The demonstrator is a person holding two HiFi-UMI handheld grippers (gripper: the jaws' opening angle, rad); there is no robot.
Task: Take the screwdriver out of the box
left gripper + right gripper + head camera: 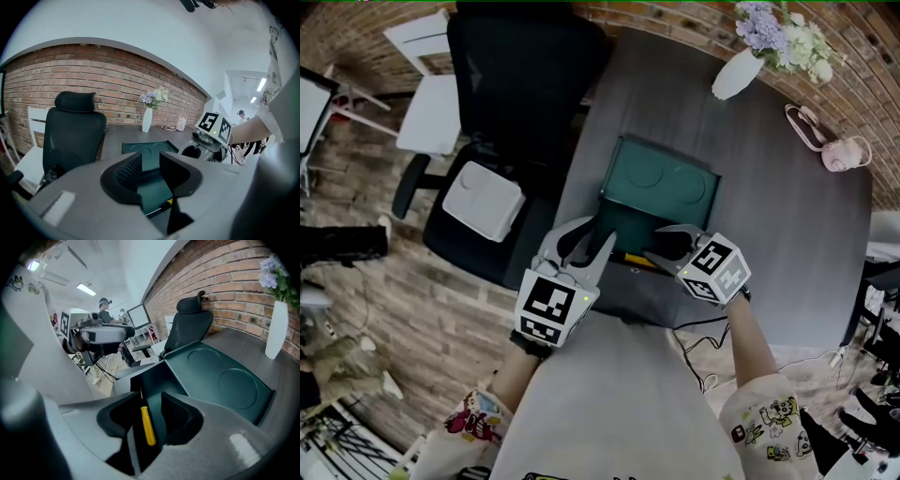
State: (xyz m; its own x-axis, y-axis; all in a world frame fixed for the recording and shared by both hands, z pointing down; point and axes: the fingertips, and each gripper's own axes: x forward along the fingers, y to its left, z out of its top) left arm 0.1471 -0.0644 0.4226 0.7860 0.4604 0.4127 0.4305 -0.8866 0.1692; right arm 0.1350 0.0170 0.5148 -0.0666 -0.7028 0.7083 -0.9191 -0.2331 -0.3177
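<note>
Right gripper (pixel 150 399), its cube printed with black-and-white square markers, hangs over the open green box (pixel 220 380) with jaws spread. The yellow-handled screwdriver (pixel 147 425) lies inside the box between them, unpinched. Left gripper (pixel 150 161), also spread, is at the box's near edge.

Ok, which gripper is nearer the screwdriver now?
Right. The right gripper has the screwdriver lined up between its open jaws; the left gripper hovers beside it, the handle's end showing beside one jaw.

Screwdriver (pixel 148 426) with yellow handle and thin metal shaft, lying flat inside the dark green box (pixel 220 380) before me, lid open and folded back.
</note>
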